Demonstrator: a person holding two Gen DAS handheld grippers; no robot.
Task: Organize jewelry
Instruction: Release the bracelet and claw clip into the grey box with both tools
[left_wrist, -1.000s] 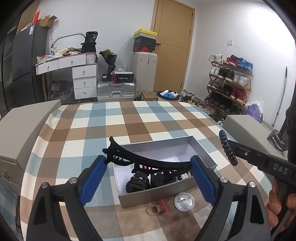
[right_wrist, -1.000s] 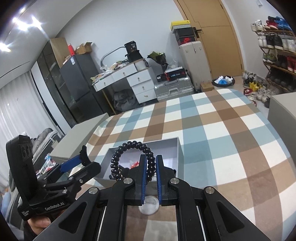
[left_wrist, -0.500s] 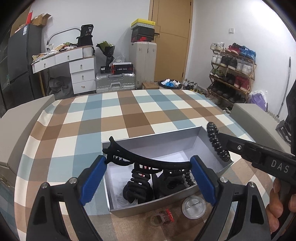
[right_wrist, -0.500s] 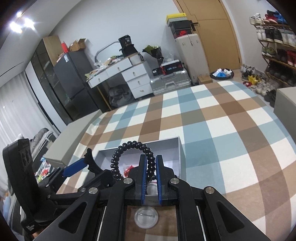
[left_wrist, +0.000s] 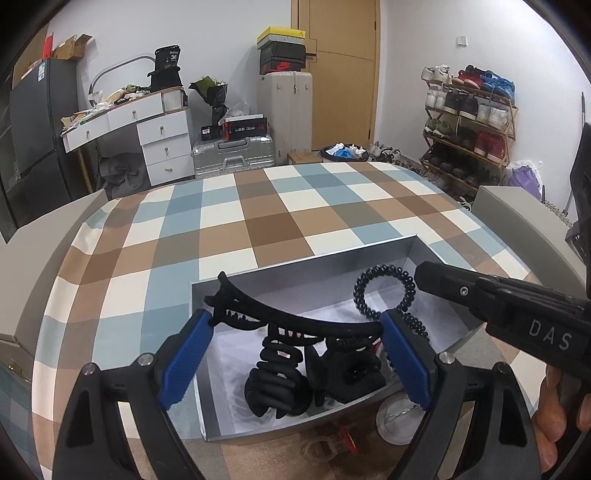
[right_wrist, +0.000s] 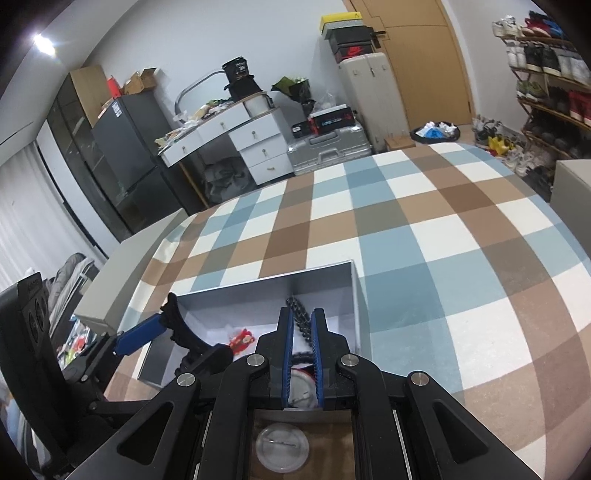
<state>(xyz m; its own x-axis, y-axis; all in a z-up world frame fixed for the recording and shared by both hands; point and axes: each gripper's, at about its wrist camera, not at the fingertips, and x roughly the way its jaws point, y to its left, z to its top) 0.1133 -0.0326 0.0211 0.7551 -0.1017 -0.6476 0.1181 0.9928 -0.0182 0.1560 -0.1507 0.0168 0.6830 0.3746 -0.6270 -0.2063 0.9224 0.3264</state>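
Observation:
An open grey box (left_wrist: 306, 264) sits on the checked tablecloth and holds black hair clips (left_wrist: 277, 384). My left gripper (left_wrist: 295, 325) is shut on a long black hair claw (left_wrist: 295, 317), held across its blue pads above the box. My right gripper (right_wrist: 303, 325) is shut on a black spiral hair tie (right_wrist: 300, 314) and reaches down into the box's right end. The tie (left_wrist: 384, 291) and the right gripper's black finger (left_wrist: 480, 299) show in the left wrist view. A red charm (right_wrist: 242, 338) lies inside the box.
A round clear badge (right_wrist: 282, 446) and a small red and clear clip (left_wrist: 332, 445) lie on the cloth in front of the box. Grey box lids (left_wrist: 517, 221) rest at the table's left and right edges. Furniture and a shoe rack stand beyond.
My right gripper has lowered the spiral hair tie from above the box's right rim down into the box. My left gripper has moved closer over the box with the claw still held.

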